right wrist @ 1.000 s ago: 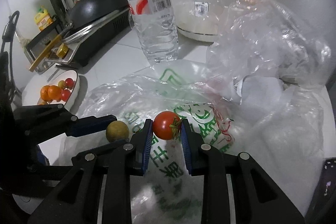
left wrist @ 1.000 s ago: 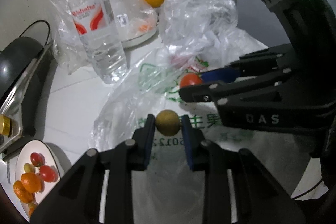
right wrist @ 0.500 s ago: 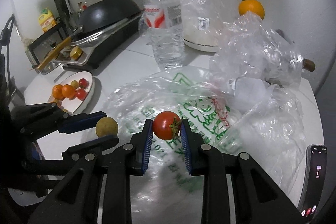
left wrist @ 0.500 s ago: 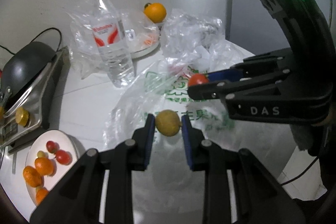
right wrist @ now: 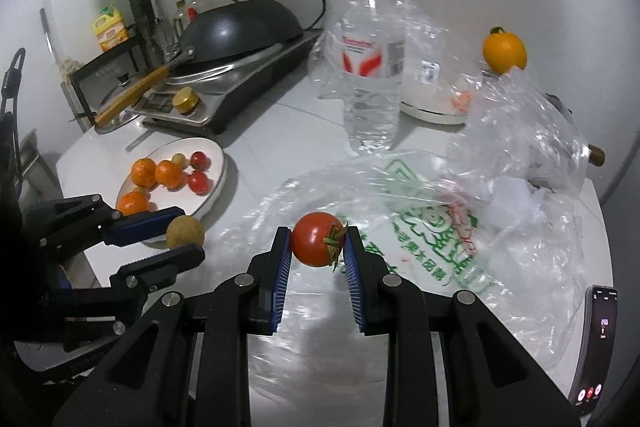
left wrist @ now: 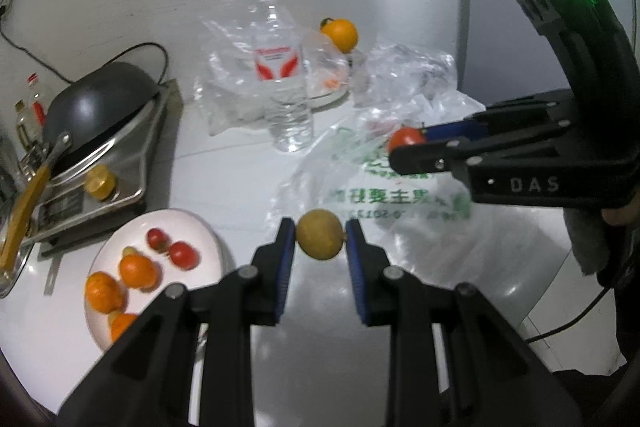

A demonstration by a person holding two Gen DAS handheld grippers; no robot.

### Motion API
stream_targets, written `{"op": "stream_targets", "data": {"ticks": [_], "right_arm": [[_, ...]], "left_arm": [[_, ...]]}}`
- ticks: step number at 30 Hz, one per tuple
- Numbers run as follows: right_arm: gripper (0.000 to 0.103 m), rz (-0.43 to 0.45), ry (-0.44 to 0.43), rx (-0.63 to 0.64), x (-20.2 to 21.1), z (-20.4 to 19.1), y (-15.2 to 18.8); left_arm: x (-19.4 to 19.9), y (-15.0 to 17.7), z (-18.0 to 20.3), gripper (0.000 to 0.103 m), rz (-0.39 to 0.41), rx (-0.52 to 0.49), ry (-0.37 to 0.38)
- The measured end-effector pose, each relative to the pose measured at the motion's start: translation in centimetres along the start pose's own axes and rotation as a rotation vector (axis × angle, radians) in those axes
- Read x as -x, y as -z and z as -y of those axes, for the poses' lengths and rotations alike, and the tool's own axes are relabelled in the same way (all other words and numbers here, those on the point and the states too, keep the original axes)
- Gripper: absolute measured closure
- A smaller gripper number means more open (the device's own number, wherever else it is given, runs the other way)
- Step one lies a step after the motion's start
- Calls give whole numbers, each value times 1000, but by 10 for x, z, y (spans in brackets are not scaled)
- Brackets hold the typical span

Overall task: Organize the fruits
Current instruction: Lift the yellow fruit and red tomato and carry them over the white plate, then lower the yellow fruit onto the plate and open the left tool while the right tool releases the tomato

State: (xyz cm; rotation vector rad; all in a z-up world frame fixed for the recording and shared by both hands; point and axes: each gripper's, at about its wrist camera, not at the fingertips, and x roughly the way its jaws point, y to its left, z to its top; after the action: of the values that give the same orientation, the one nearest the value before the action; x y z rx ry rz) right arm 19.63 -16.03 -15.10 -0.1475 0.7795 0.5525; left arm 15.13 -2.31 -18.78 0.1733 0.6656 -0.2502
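While both fruits hang clear of the tabletop [right wrist: 280,131], the step looks like the carry to the white plate [right wrist: 216,163], which sits at about nine o'clock from the printed plastic bag [right wrist: 424,227] and already holds tangerines and small tomatoes. Left hand-held gripper [left wrist: 320,241] pinches a brownish-yellow round fruit [left wrist: 320,234]; right hand-held gripper [right wrist: 317,247] clamps a red tomato [right wrist: 314,238]. Next, I'd judge, each must swing over a bare patch of plate and lower before letting go, lest the fruit roll.
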Motion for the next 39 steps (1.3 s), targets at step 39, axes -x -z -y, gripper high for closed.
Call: {"op": "stream_targets", "data": {"ticks": [39], "right_arm": [[75, -147, -92, 132, -106, -130, -30]], "left_arm": [[-21, 56, -136, 77, -50, 127, -110]]}}
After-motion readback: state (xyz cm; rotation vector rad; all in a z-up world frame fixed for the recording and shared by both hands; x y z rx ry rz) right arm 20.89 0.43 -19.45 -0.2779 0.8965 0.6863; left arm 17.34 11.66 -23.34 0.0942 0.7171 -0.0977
